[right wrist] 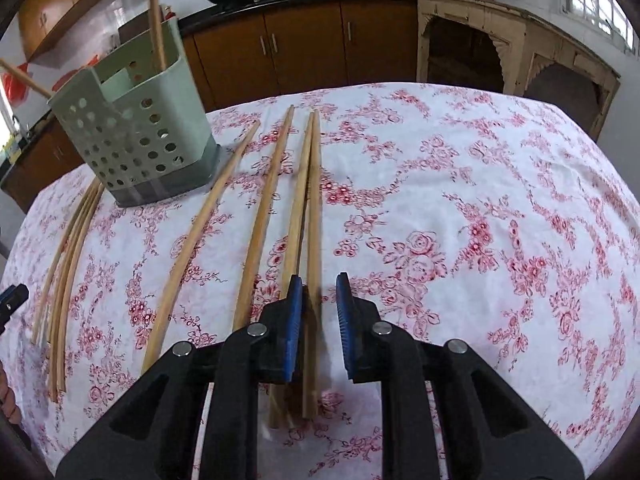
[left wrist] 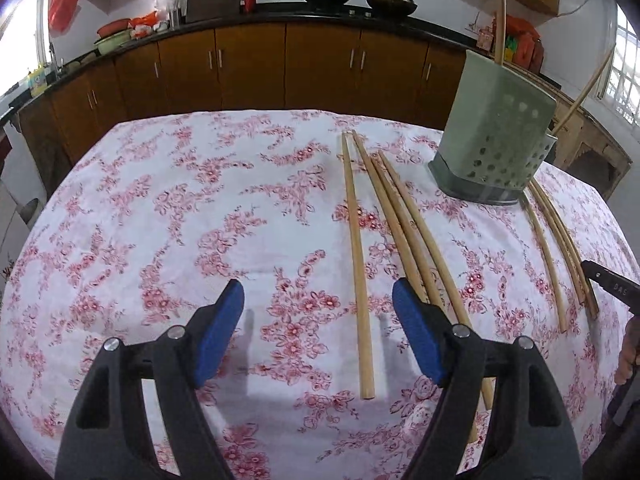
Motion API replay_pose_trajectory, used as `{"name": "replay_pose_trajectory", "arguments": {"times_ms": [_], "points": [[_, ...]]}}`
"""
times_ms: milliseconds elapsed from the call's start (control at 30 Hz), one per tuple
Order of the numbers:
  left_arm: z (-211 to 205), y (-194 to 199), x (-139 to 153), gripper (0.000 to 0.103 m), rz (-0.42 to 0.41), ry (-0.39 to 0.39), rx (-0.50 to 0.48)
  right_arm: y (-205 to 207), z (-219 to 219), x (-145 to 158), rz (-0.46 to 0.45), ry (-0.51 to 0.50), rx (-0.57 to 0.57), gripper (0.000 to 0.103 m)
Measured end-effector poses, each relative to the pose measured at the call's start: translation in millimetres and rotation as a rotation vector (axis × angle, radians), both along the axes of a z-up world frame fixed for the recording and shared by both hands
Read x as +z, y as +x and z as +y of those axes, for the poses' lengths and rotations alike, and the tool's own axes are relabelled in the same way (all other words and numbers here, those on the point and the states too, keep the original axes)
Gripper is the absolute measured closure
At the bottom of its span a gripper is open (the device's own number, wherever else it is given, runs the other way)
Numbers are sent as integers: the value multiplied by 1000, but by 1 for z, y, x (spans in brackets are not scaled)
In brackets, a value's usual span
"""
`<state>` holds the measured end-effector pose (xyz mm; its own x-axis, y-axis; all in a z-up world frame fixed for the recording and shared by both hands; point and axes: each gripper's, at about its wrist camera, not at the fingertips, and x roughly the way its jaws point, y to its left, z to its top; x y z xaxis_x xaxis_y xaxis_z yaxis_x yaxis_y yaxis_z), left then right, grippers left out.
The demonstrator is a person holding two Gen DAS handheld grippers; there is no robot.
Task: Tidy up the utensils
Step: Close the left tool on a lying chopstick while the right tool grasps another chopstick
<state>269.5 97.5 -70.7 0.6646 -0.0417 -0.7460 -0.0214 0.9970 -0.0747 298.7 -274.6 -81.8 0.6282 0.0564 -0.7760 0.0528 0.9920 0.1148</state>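
Both wrist cameras are looking steeply down and forward along their own fingers, hovering close over the table (left wrist: pixel 168 208). The left view is facing the table's left part, with the holder (left wrist: pixel 496 144) at its upper right; the right view is seeing that holder (right wrist: pixel 132 140) upper left. Both are sharing the chopsticks (left wrist: pixel 356 248) and back cabinets (left wrist: pixel 248 68).

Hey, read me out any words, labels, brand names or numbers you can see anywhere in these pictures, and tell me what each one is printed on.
"DAS": raised letters on the black finger of the right hand-held gripper, at the right edge of the left wrist view; more may follow out of frame.
Colourful packages on the far counter: print too small and blurred to read.
Yellow item by the window at left: label blurred, unreadable.
Nothing readable on the utensil holder, chopsticks or tablecloth.
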Motion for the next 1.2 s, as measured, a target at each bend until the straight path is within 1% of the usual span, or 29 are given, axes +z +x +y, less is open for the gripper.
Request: {"name": "replay_pose_trajectory", "arguments": {"times_ms": [33,100,133,200,267,333,433,533,600,667,733,767,800,933,1000,1100,1200], "points": [[-1,0,-1,29,2,-2,-5,2,1,0,0,-8,3,85],[-3,1,-1,34,4,-7,-16,4,2,-1,1,-43,-10,95],[-4,1,-2,35,7,-10,-24,7,-1,-1,1,-42,-25,95],[-5,1,-2,42,11,-15,-38,9,-14,-1,0,-18,-75,95],[-8,1,-4,46,17,-17,-51,12,-26,-2,-1,5,-111,95],[-10,2,-5,50,23,-17,-60,12,-31,-2,-2,16,-115,95],[-15,6,-9,53,38,-6,-69,12,-30,-3,-9,-2,-105,95],[-21,13,-13,60,59,10,-76,10,-30,-3,-10,-8,-101,95],[-25,16,-17,68,74,21,-79,10,-31,-3,-8,-6,-98,95],[-29,19,-19,73,72,43,-81,11,-29,-3,-8,-8,-96,95],[-33,22,-20,84,71,65,-82,11,-27,-2,-8,-14,-93,95],[-33,25,-20,91,71,75,-78,12,-27,-2,-8,-17,-91,95],[-32,28,-19,95,73,74,-71,12,-26,-2,-8,-20,-89,95],[-16,42,-20,95,81,60,-4,17,-31,-3,-13,-18,-105,95],[-8,44,-20,95,79,46,9,17,-34,-3,-16,-16,-106,95],[-3,43,-22,95,63,36,-4,16,-34,-4,-27,-29,-97,95],[-3,40,-23,92,42,31,-12,14,-32,-4,-32,-41,-95,95]]}}
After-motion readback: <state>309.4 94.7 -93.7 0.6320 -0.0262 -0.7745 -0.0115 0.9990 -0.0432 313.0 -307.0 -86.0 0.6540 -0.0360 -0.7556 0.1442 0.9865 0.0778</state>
